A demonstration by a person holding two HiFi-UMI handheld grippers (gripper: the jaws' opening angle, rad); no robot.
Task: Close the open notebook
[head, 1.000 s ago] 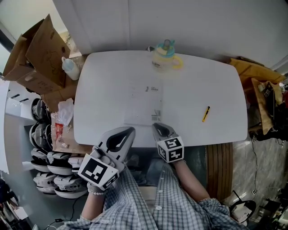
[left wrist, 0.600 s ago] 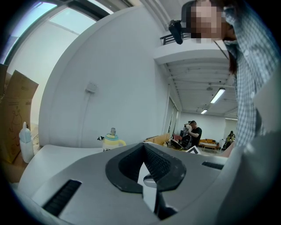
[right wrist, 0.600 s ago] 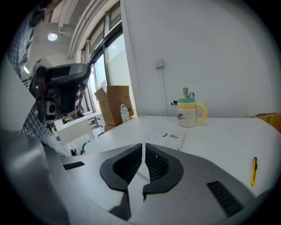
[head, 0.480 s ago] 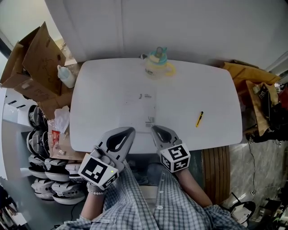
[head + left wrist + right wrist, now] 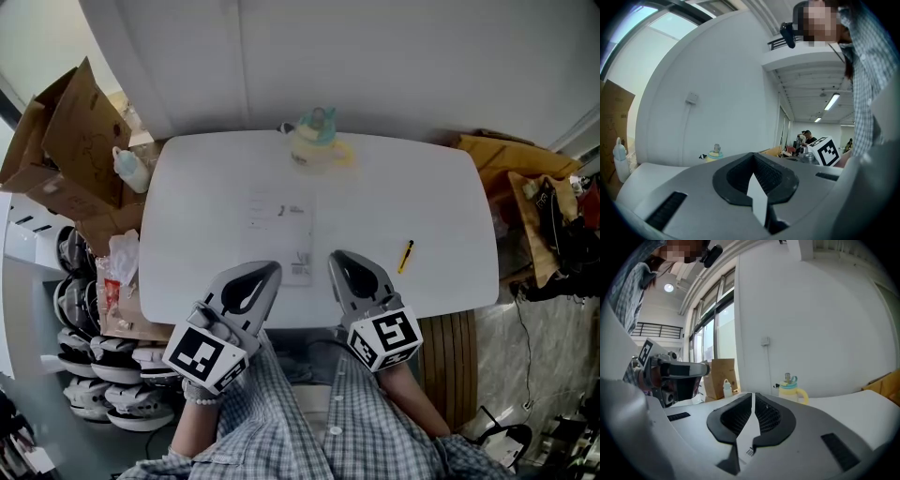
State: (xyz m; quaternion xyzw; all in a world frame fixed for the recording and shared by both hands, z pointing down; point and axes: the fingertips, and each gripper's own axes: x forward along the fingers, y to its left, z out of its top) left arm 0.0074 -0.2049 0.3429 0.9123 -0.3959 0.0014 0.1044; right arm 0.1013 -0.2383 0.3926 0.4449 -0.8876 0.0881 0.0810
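Hovering at table [image 5: 441,216] edge, left gripper [image 5: 271,269], right gripper [image 5: 337,255], fingers clenched empty, notebook [image 5: 279,225] ahead.

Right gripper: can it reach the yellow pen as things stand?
Probably yes. The pen lies alone on bare table right of the right gripper, nothing between; its jaws are shut, so they must open.

No words or numbers legible, black-and-white square code markers on the cubes of the left gripper [image 5: 271,269], lower left, and right gripper [image 5: 337,255], lower centre, tiny print and barcode on the white notebook [image 5: 279,236], mid-frame, unreadable
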